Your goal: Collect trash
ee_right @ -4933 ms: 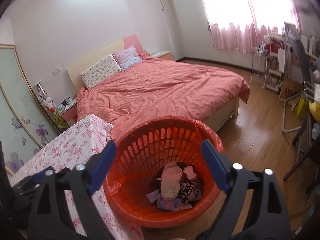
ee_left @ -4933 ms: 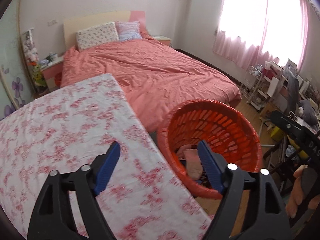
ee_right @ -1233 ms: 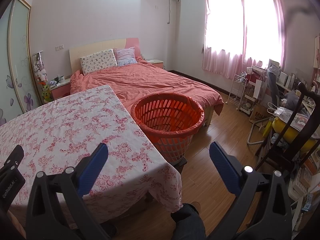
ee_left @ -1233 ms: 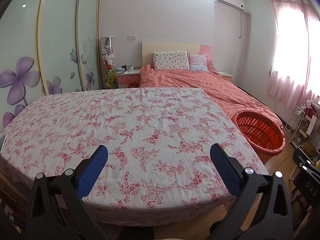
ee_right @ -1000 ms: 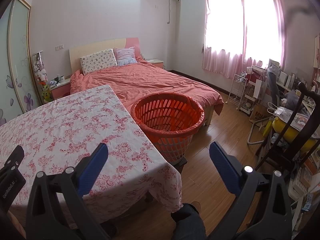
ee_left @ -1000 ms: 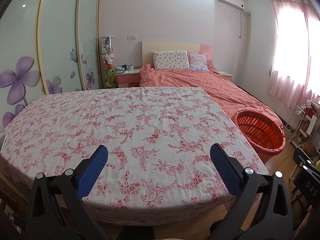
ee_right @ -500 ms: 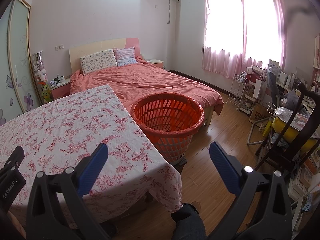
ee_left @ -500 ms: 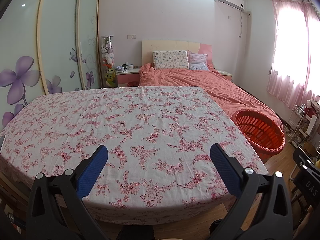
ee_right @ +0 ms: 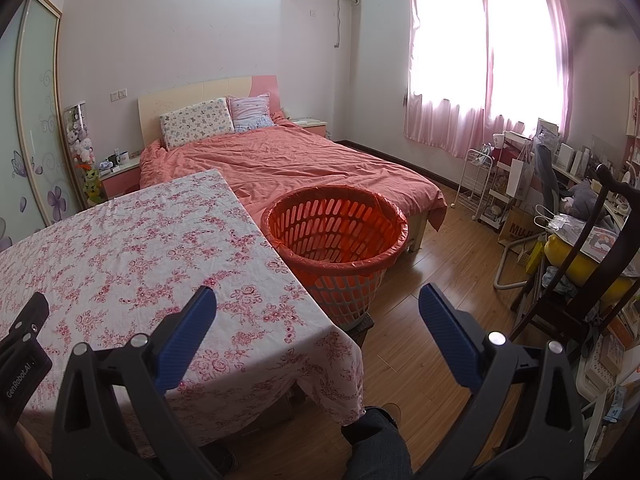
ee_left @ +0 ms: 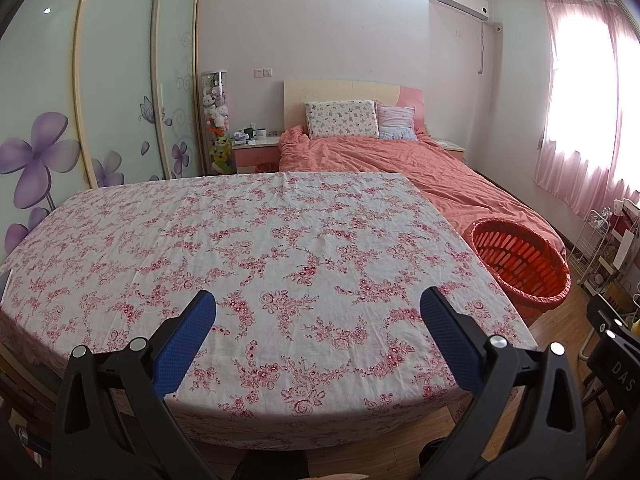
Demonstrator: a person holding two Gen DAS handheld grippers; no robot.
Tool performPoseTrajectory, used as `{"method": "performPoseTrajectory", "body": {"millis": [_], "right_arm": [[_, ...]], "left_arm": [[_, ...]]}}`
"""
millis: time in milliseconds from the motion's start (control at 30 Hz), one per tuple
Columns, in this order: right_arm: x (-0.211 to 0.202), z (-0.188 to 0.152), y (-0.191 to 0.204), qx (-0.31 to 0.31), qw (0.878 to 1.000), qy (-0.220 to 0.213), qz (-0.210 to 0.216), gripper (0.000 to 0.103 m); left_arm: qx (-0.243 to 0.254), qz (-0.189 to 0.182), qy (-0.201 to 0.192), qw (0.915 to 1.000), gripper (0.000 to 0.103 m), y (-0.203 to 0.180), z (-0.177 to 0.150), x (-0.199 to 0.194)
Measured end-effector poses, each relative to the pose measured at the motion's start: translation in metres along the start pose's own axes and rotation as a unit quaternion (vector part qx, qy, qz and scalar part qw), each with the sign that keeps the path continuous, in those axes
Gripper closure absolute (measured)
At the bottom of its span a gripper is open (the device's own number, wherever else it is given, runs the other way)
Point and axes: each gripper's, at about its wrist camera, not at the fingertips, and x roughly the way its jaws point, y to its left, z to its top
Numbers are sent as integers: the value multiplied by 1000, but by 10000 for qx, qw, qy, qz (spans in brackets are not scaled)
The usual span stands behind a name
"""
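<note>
Left hand-held gripper (ee_left: 318,312): black frame, blue ribbed pads, jaws spread wide, grasping nothing; poised above the near edge of the desk.

Right hand-held gripper (ee_right: 317,308): same build, jaws spread wide, nothing between them; positioned over the desk's right corner and the wooden floor (ee_right: 432,280).

Desk (ee_left: 256,248): covered with a white cloth printed with pink roses; no items visible on its top.

Round orange slotted plastic basket (ee_right: 336,236): lined with an orange bag, standing upright on the floor just beside the desk's right edge, in front of the foot of the bed; contents cannot be seen from here.

Bed (ee_right: 304,164): salmon-pink cover, two pillows at the headboard.

Person's dark trouser leg (ee_right: 378,446): bottom of the right wrist view.
</note>
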Motion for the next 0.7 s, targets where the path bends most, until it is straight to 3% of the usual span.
{"method": "performPoseTrajectory", "body": {"millis": [700], "right_arm": [[0,0,0,-2,10000,2,6,4]], "left_arm": [[8,2,19,10000,2,1,-3,0]]}}
